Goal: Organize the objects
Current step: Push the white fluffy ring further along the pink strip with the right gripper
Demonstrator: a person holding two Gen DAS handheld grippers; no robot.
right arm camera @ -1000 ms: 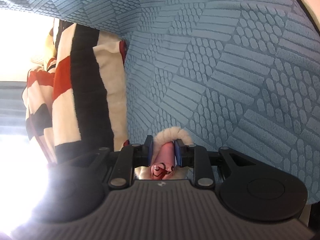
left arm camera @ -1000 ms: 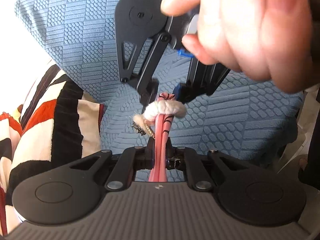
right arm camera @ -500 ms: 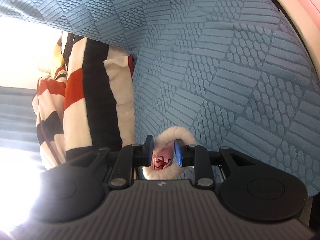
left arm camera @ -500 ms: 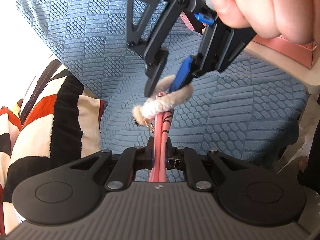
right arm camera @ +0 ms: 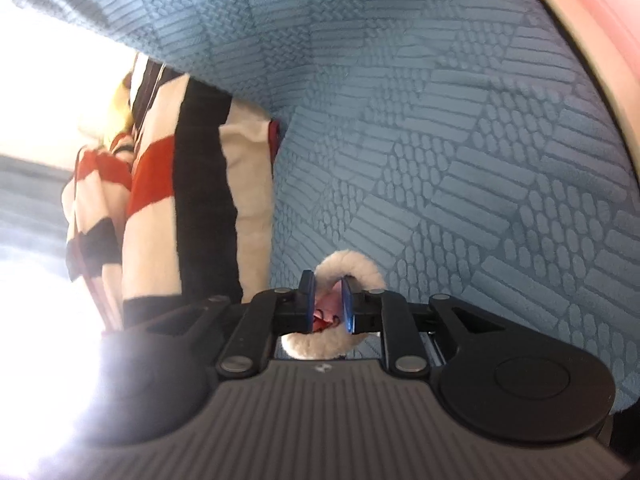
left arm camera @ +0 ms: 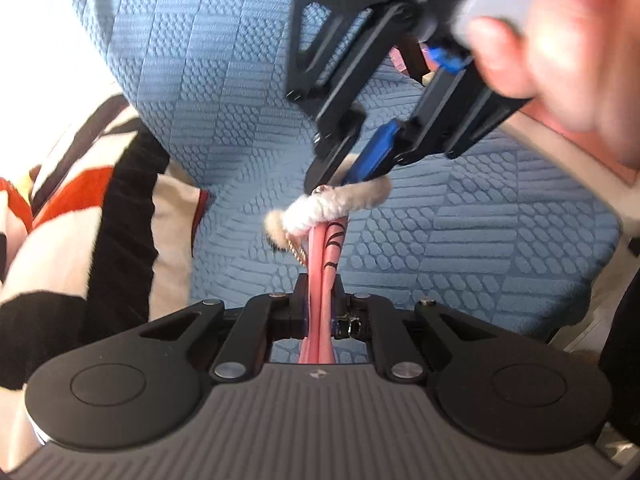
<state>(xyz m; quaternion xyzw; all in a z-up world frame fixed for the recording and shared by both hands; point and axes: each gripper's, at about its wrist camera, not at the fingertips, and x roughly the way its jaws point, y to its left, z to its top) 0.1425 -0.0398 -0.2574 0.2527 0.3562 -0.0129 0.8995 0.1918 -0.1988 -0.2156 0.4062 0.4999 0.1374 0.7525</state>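
Observation:
My left gripper [left arm camera: 319,308] is shut on a folded pink strap with black marks [left arm camera: 326,256], held upright above a blue cushion. A fluffy cream hair tie [left arm camera: 332,206] with a small gold charm rings the strap's top. My right gripper [left arm camera: 340,172] comes down from above, its fingers a little apart, with the blue-padded finger [left arm camera: 374,152] inside the loop. In the right wrist view the right gripper [right arm camera: 326,308] stands inside the cream hair tie [right arm camera: 348,266], with the pink strap end [right arm camera: 330,312] between its pads.
A blue quilted cushion [left arm camera: 440,232] fills the background. A red, black and cream striped blanket [left arm camera: 80,224] lies to the left. A pink box edge [right arm camera: 592,20] shows at the right. A hand [left arm camera: 568,40] holds the right gripper.
The right gripper let go of the strap's tip, opened a little and lifted up and right. The hair tie slid up the strap and now hangs around its fingers.

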